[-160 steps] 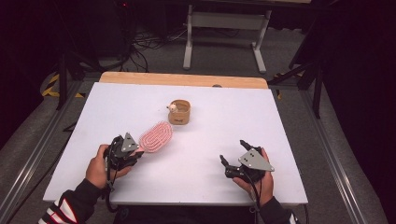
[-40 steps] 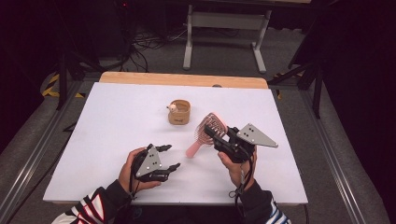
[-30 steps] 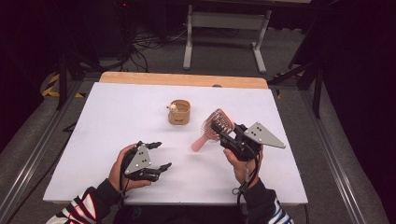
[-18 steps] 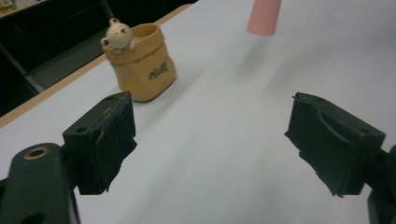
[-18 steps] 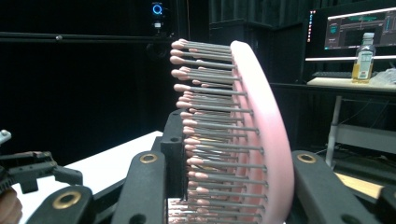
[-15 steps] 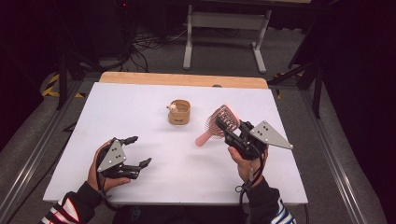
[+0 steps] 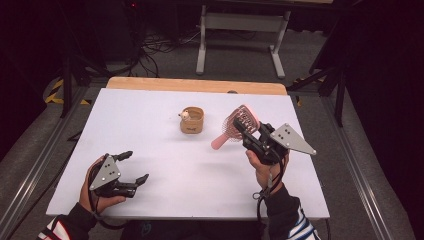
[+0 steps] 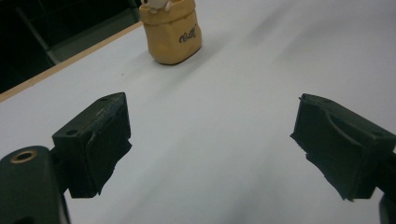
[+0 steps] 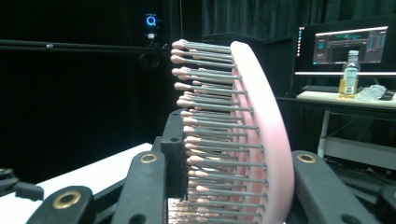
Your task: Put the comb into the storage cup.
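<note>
Clamping the pink hairbrush (image 7: 235, 125), the right gripper (image 7: 254, 138) reveals its bristles close-up; left gripper (image 7: 134, 167) fingers have just been spreading, empty.

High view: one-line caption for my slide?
Right tool lifts pink hairbrush beside small yellow pot; left tool open.
</note>
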`<state>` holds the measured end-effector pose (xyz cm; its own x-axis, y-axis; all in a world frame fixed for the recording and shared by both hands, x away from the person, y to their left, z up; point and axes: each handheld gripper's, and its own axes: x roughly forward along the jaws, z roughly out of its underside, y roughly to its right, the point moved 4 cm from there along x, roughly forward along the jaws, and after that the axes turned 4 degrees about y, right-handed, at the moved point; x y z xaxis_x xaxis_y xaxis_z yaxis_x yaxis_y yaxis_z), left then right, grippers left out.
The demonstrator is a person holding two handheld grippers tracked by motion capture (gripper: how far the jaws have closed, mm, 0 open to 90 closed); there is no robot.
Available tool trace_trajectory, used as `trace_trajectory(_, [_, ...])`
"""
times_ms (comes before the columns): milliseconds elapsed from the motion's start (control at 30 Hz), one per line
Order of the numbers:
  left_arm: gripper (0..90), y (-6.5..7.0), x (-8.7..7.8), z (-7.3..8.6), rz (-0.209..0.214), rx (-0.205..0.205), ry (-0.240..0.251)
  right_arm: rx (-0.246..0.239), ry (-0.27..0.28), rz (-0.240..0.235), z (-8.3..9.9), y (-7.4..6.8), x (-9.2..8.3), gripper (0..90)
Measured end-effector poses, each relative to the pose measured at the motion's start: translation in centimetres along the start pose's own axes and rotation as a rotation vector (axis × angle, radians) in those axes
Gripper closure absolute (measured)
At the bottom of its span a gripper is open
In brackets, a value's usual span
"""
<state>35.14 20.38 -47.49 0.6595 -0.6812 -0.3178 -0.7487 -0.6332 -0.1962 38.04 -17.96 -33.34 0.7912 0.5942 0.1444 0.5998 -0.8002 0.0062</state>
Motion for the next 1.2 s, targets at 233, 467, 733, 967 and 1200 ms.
trace_trajectory(233, [7.0, -0.3, -0.7, 0.8, -0.026, -0.007, -0.026, 0.003, 0.02, 0.017, -0.6, 0.8, 0.6, 63.9])
trace_trajectory(467, [6.9, -0.5, -0.9, 1.3, -0.046, 0.004, -0.049, -0.015, 0.044, 0.05, -0.7, 1.4, 1.4, 63.9])
trace_trajectory(733, [5.9, -0.4, -0.8, 1.2, -0.037, 0.001, -0.038, -0.009, 0.047, 0.05, -1.3, 1.3, 2.7, 63.9])
trace_trajectory(967, [5.8, -0.5, -0.9, 1.2, -0.037, -0.003, -0.035, -0.025, 0.067, 0.052, -2.7, 1.0, 4.3, 63.9])
trace_trajectory(1200, [5.8, -0.5, -0.8, 1.2, -0.032, -0.008, -0.028, -0.052, 0.067, 0.042, -3.5, 0.3, 6.3, 63.9])
